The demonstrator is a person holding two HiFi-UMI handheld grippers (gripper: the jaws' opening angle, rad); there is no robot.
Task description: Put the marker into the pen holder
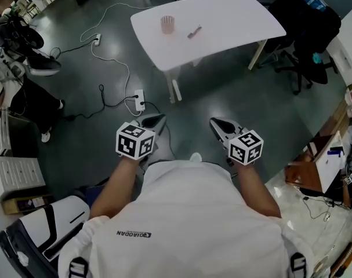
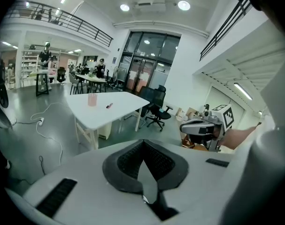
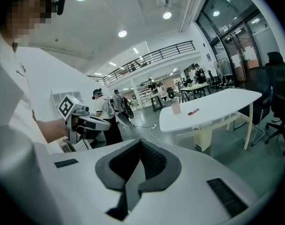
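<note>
Both grippers, left (image 1: 154,122) and right (image 1: 220,124), are closed and empty. Marker (image 1: 193,32) lies on the far table (image 1: 233,16), just right of the holder (image 1: 167,24). If you arrive with closed jaws, you may knock it away.

Head cam sits up top looking almost straight down: shoulders, the left tool (image 1: 154,122) and right tool (image 1: 220,124) close in, floor below, white table (image 1: 233,16) small and far off at the top edge. Each tool's cam rides right behind its own jaws and looks out across the room at that table, well off. The left one catches the right tool at its right side, the right one catches the left tool at its left. All three share the table, pen holder (image 1: 167,24) and marker (image 1: 193,32).
</note>
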